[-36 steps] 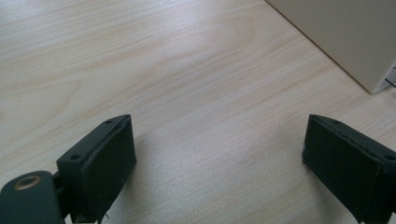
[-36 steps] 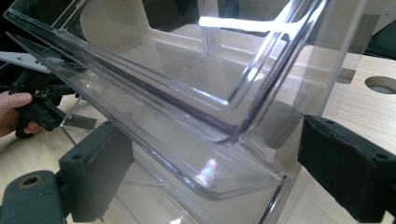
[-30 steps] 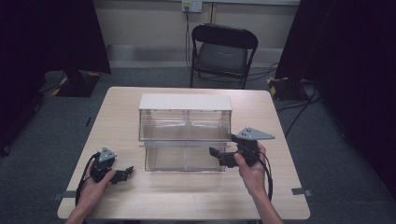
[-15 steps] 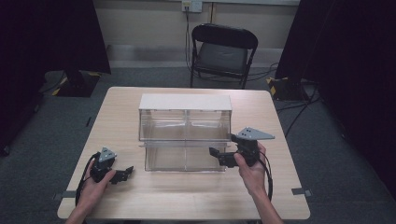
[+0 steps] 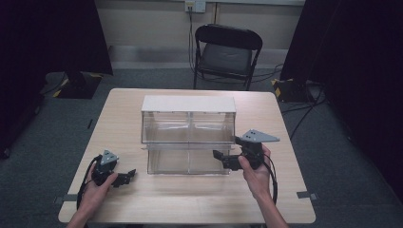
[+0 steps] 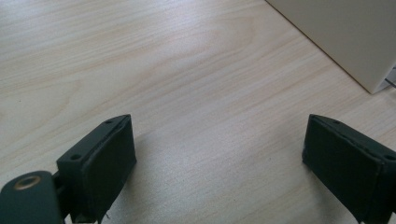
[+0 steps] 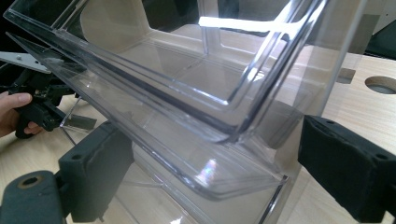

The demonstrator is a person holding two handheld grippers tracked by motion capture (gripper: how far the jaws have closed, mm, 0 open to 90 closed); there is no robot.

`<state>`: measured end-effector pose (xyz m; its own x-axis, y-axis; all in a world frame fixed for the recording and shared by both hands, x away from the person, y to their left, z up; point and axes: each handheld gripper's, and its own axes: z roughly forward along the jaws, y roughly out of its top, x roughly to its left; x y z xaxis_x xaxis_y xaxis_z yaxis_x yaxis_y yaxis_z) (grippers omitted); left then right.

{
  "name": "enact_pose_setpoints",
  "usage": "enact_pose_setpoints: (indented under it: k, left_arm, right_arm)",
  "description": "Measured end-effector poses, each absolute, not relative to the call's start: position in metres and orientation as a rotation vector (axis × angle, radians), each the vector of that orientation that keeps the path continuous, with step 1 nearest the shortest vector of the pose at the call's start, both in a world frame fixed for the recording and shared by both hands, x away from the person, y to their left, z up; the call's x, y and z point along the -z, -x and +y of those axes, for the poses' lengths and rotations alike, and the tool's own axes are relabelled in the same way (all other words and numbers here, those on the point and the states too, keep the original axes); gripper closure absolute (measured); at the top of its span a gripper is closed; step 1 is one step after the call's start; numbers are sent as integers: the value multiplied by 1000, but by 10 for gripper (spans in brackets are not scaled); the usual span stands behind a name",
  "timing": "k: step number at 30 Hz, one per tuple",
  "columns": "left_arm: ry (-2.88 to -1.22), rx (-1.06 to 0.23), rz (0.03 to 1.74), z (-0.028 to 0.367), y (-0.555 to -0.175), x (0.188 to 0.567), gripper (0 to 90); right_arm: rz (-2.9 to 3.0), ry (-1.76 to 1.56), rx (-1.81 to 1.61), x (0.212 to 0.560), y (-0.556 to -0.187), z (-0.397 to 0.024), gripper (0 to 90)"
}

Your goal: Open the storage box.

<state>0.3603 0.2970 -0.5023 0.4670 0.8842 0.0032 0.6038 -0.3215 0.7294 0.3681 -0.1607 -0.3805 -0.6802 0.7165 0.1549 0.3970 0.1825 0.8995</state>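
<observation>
Bin unit (image 5: 188, 135) mid-table (image 5: 285, 199); chair (image 5: 227, 52) behind (grippers flank bin).

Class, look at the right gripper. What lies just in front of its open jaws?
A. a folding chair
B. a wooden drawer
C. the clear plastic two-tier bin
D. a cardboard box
C: the right gripper sits at the front right corner of the clear plastic two-tier bin, whose transparent trays loom between its open jaws in the right gripper view.

Black folding chair (image 5: 228, 52) on grey carpet (image 5: 95, 107) behind wooden table (image 5: 275, 118)
</observation>
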Motion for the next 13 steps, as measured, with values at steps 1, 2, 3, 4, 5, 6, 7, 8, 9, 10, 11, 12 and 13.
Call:
enact_pose_setpoints:
  k: [1,2,3,4,5,6,7,8,9,10,11,12,13]
  left_arm:
    - [-2043,-537,1234,297,-360,502,89]
    - [-2047,-537,1233,297,-360,502,89]
    - [-2046,-537,1233,297,-360,502,89]
    - [-2044,-537,1234,297,-360,502,89]
    - [-2042,-537,1235,297,-360,502,89]
    - [-2044,-537,1234,297,-360,502,89]
    - [-2043,-537,1234,297,-360,502,89]
    - [-2047,-537,1232,297,-360,502,89]
    - [-2043,-537,1234,297,-360,502,89]
    - [-2043,-537,1234,297,-360,502,89]
    - [-2043,-537,1234,297,-360,502,89]
    - [-2044,-537,1234,297,-360,502,89]
    - [-2044,-536,1233,297,-360,502,88]
  right_arm:
    - [2161,-1059,-1498,381,-368,-161,96]
    - [2161,-1061,-1498,381,-368,-161,95]
    - [2160,-1061,-1499,381,-368,-161,95]
    - [2160,-1060,-1500,381,-368,-161,95]
    - [2160,-1060,-1500,381,-368,-161,95]
    - [2160,-1065,-1499,381,-368,-161,95]
    - [2160,-1066,-1499,381,-368,-161,95]
    - [2158,-1063,-1499,381,-368,-161,95]
    - [2159,-1063,-1498,381,-368,-161,95]
    - [2159,-1063,-1498,381,-368,-161,94]
    - [2160,-1065,-1498,381,-368,-161,94]
    - [2160,-1065,-1498,381,-368,-161,94]
    - [2162,-1062,-1498,381,-368,-161,94]
